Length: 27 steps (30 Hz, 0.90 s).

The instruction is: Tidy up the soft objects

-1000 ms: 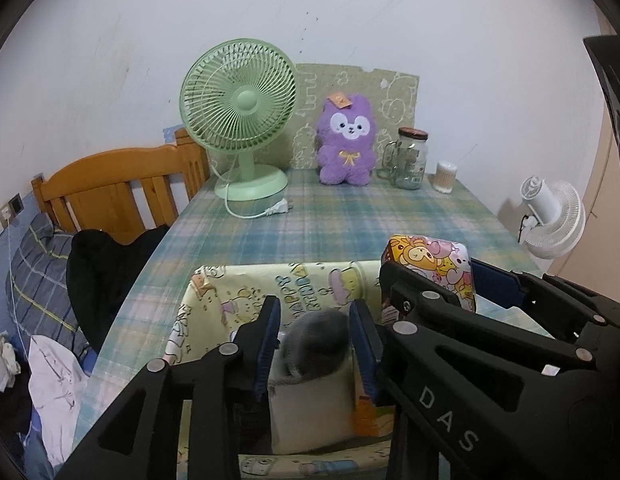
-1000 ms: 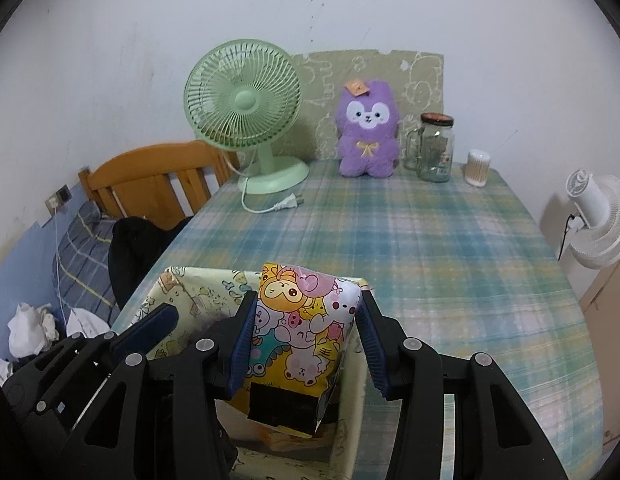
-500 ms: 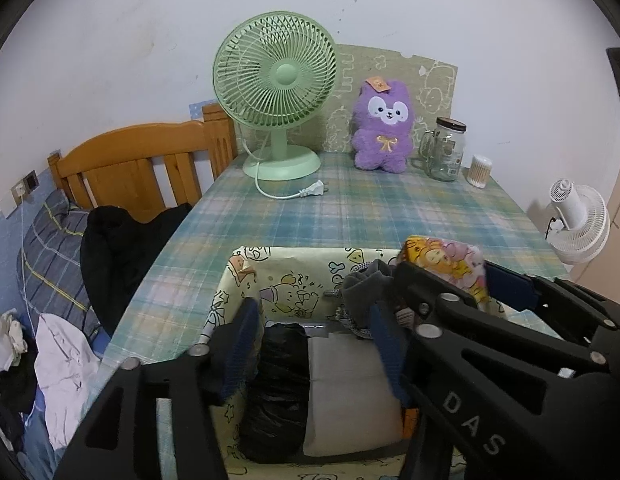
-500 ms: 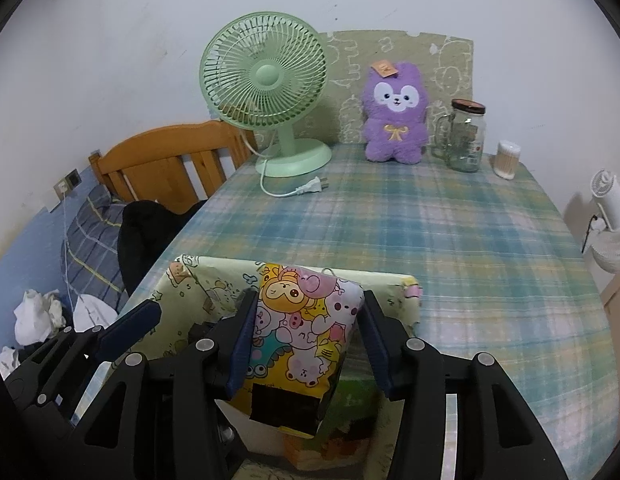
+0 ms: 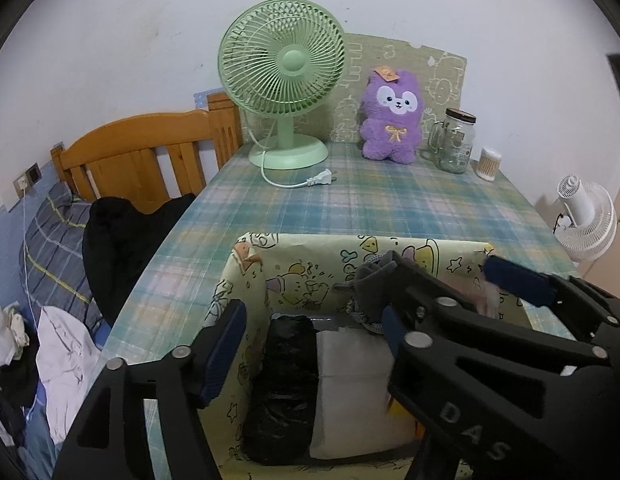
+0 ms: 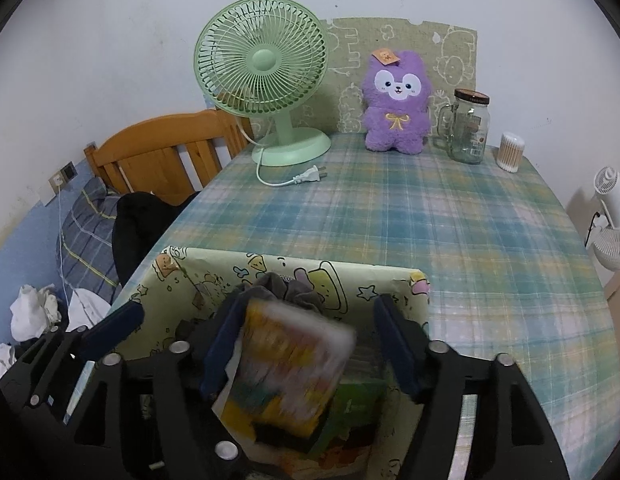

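Observation:
A pale yellow cartoon-print box (image 5: 310, 256) (image 6: 214, 268) stands at the table's near edge. It holds a black bundle (image 5: 284, 380), a white folded cloth (image 5: 350, 388) and a grey sock (image 5: 370, 280) (image 6: 278, 286) against its far wall. My left gripper (image 5: 312, 334) is open and empty over the box. My right gripper (image 6: 310, 342) is open over the box's right side; a colourful cartoon-print pack (image 6: 290, 372), blurred, sits loose between its fingers, leaning toward the left one. The right gripper also shows in the left wrist view (image 5: 518, 280).
A green desk fan (image 5: 284, 80) with its loose plug (image 5: 320, 179), a purple plush (image 5: 392, 116), a glass jar (image 5: 454, 140) and a cotton-swab tub (image 5: 488, 163) stand at the table's far edge. A wooden bed frame (image 5: 150, 152) and clothes lie left; a white fan (image 5: 586, 216) stands right.
My left gripper opened, let go of the grey sock in the box and drew back. My right gripper opened and the cartoon pack dropped lower into the box.

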### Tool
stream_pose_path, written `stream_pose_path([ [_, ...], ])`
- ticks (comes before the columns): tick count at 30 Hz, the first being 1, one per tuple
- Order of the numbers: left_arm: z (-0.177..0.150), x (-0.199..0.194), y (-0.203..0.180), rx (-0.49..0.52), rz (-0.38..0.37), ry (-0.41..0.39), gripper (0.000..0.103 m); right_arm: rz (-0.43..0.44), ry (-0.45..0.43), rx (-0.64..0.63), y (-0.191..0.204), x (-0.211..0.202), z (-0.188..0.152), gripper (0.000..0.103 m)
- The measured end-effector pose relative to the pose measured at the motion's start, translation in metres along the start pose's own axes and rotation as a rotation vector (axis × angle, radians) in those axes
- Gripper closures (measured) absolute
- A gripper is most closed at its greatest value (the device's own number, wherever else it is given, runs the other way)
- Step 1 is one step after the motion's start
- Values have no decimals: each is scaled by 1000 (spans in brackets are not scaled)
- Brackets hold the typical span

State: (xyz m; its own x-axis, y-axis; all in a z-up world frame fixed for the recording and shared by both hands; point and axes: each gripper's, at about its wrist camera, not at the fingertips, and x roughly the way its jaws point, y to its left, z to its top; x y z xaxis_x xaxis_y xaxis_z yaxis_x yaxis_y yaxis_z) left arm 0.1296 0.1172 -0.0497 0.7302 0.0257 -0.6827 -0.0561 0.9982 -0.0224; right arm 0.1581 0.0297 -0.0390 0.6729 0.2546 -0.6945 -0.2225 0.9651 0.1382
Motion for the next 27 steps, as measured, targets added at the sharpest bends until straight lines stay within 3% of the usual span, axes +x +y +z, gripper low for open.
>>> stream_pose_path([
  [3,-1,-5,-1,-1,-13,-15,20,18,-24,-8,1,-8,-3,10],
  [27,-4,-62,-33,52,-65,-128,9,-70,-150,8,-13,-80,-12,2],
])
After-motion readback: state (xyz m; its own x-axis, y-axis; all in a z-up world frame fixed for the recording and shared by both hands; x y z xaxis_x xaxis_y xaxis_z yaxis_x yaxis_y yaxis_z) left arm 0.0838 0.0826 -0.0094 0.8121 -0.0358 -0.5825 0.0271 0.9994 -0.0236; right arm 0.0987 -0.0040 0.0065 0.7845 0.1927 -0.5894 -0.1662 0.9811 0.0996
